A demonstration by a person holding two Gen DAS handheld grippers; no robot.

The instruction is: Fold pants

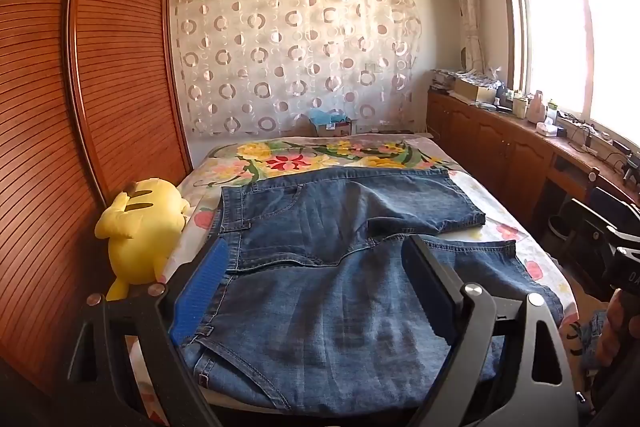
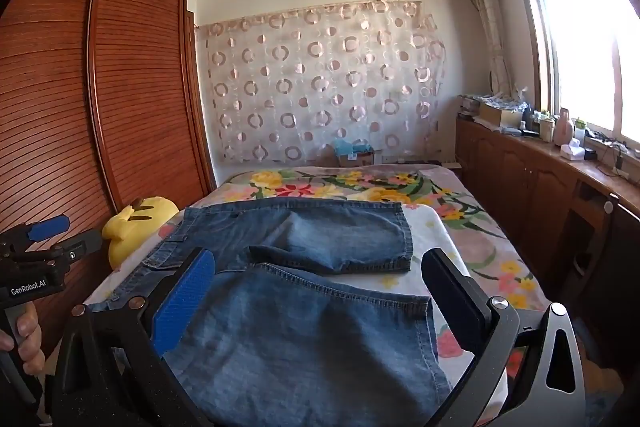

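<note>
Blue denim pants [image 1: 320,267] lie spread flat on the bed, waistband to the left, both short legs pointing right; they also show in the right wrist view [image 2: 304,307]. My left gripper [image 1: 316,267] is open and empty, hovering over the waist and seat area. My right gripper [image 2: 320,275] is open and empty, above the near leg, whose hem [image 2: 360,297] lies between the fingers. The left gripper also shows at the left edge of the right wrist view [image 2: 44,243]. The right one appears at the right edge of the left wrist view [image 1: 620,263].
The bed has a floral sheet [image 1: 320,157]. A yellow plush toy [image 1: 140,227] sits at the bed's left edge against a wooden slatted wardrobe [image 1: 80,107]. A wooden cabinet [image 1: 500,147] with clutter runs along the right under the window.
</note>
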